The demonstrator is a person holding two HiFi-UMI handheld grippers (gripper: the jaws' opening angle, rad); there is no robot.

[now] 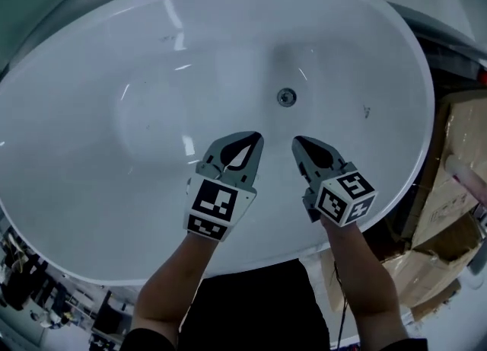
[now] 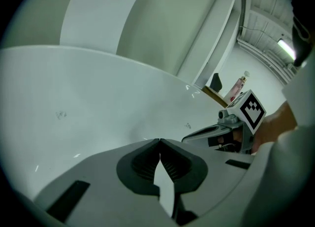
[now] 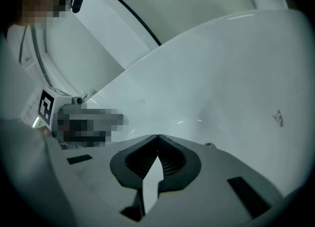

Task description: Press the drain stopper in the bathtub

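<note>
**A:** Where does the drain stopper (image 1: 286, 97) sit?

**B:** On the floor of the bathtub (image 1: 91, 98), toward its far side. It is just ahead of both tools and touches neither.

**A:** And the grippers?

**B:** The left gripper (image 1: 253, 137) has its fingers (image 2: 98, 177) shut tip to tip with nothing between them. The right gripper (image 1: 298, 142) is the same, closed and empty. Both hang above the tub floor, short of the stopper.

**A:** Which one should press?

**B:** Probably the right, since its tip points nearer the stopper. Closed fingers make a firm, blunt point, so the person would do well to leave them shut. The tip should come down squarely on the stopper's centre and push straight down. An off-centre push may skid onto the glossy tub. Whether the stopper is raised or already down cannot be told from here.
</note>
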